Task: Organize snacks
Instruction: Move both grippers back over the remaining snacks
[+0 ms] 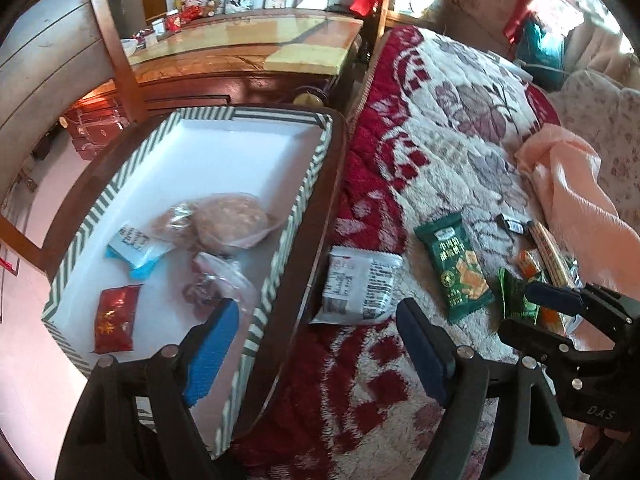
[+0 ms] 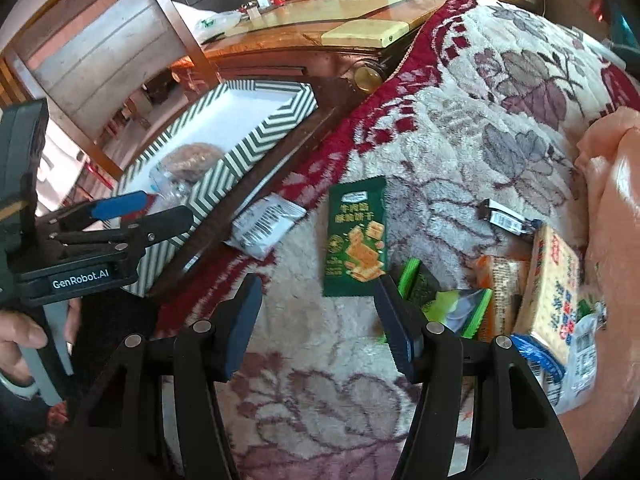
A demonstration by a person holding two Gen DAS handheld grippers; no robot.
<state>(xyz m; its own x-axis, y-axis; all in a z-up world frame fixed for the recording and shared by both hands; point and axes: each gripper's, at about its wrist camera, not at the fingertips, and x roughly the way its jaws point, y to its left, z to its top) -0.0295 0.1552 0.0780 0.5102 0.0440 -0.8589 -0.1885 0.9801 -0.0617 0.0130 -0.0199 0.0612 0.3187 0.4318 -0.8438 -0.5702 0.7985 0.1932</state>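
Observation:
A striped box [image 1: 280, 236] with a white floor stands on a wooden stool beside the bed; it also shows in the right wrist view [image 2: 256, 140]. It holds several snack packs, among them a red pack [image 1: 115, 318] and a bagged round cake [image 1: 230, 220]. On the blanket lie a white pack [image 1: 358, 284], a dark green cracker pack [image 1: 454, 268] [image 2: 357, 236], and a heap of packs at the right [image 2: 548, 292]. My left gripper [image 1: 316, 342] is open and empty over the box's near edge. My right gripper [image 2: 316, 320] is open and empty above the blanket, just below the green pack.
A wooden cabinet [image 1: 248, 48] with photos and trinkets stands behind the box. A pink cloth [image 1: 572, 188] lies on the bed at the right. A small black pack [image 2: 506, 218] lies beyond the heap. The patterned blanket [image 1: 460, 120] covers the bed.

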